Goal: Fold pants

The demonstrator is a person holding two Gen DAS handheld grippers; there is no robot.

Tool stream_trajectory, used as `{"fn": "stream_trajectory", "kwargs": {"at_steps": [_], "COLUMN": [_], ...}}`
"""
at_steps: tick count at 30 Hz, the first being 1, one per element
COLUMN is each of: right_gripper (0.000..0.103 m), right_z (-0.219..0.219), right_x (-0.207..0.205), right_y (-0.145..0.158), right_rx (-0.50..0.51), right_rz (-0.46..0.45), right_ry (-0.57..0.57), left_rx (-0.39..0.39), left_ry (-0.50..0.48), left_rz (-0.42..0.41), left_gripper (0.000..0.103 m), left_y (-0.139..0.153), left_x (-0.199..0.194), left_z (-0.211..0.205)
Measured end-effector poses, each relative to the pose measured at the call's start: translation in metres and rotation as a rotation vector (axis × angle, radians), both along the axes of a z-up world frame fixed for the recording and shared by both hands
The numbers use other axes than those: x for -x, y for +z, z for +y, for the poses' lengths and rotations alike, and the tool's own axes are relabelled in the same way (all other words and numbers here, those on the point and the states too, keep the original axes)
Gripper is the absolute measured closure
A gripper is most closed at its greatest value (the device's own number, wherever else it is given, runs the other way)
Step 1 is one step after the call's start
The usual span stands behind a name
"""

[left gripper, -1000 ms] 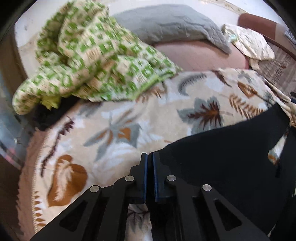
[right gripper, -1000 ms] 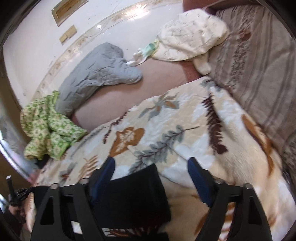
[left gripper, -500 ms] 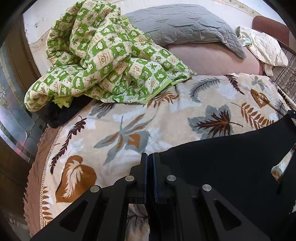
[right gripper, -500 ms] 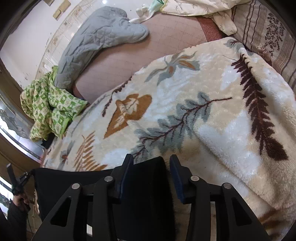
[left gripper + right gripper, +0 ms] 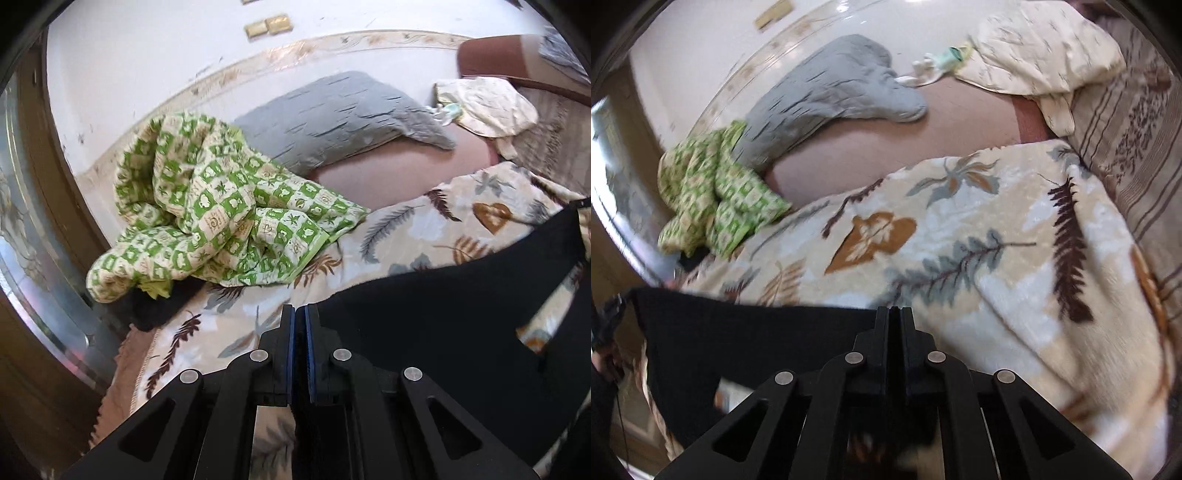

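Note:
The black pants (image 5: 443,317) hang stretched between my two grippers above a leaf-print blanket (image 5: 417,229). My left gripper (image 5: 300,314) is shut on one corner of the pants' top edge. My right gripper (image 5: 894,314) is shut on the other corner. In the right wrist view the pants (image 5: 746,339) stretch left from the jaws to the far left gripper (image 5: 609,314). The lower part of the pants is hidden below the grippers.
A green checked quilt (image 5: 218,218) lies bunched at the bed's left side. A grey pillow (image 5: 340,114) and a cream pillow (image 5: 487,103) lie by the wall. A striped cover (image 5: 1137,147) lies to the right. A dark wooden frame (image 5: 40,332) edges the left.
My right gripper has closed from wide open onto the pants' edge. Both grippers have lifted, and the pants are now pulled taut between them.

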State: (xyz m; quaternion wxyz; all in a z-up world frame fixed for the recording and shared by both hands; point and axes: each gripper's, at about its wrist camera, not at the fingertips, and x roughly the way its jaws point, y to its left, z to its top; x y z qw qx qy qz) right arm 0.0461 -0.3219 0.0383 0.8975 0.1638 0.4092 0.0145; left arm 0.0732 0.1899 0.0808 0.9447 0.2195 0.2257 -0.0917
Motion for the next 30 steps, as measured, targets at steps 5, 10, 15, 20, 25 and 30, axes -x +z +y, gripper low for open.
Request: {"fn": "stream_trajectory", "kwargs": {"at_steps": [5, 10, 15, 20, 25, 30], "right_gripper": [0.100, 0.100, 0.100, 0.099, 0.091, 0.073], "right_z": [0.012, 0.015, 0.022, 0.026, 0.028, 0.024], "right_x": [0.055, 0.105, 0.126, 0.134, 0.141, 0.150], "right_y": [0.011, 0.016, 0.000, -0.005, -0.002, 0.025], "right_rx": [0.044, 0.059, 0.084, 0.086, 0.108, 0.096], "right_rz": [0.022, 0.050, 0.148, 0.171, 0.172, 0.049], "right_ry": [0.091, 0.170, 0.271, 0.295, 0.283, 0.258], "left_rx": [-0.021, 0.029, 0.064, 0.202, 0.409, 0.649], "left_ry": [0.014, 0.067, 0.086, 0.169, 0.321, 0.184], "left_rz": [-0.024, -0.036, 0.047, 0.106, 0.045, 0.067], "left_gripper": [0.099, 0.099, 0.098, 0.090, 0.073, 0.071], "left_y": [-0.032, -0.058, -0.097, -0.107, -0.076, -0.065], "left_x": [0.074, 0.141, 0.184, 0.201, 0.215, 0.243], "left_z": [0.018, 0.045, 0.055, 0.077, 0.104, 0.080]}}
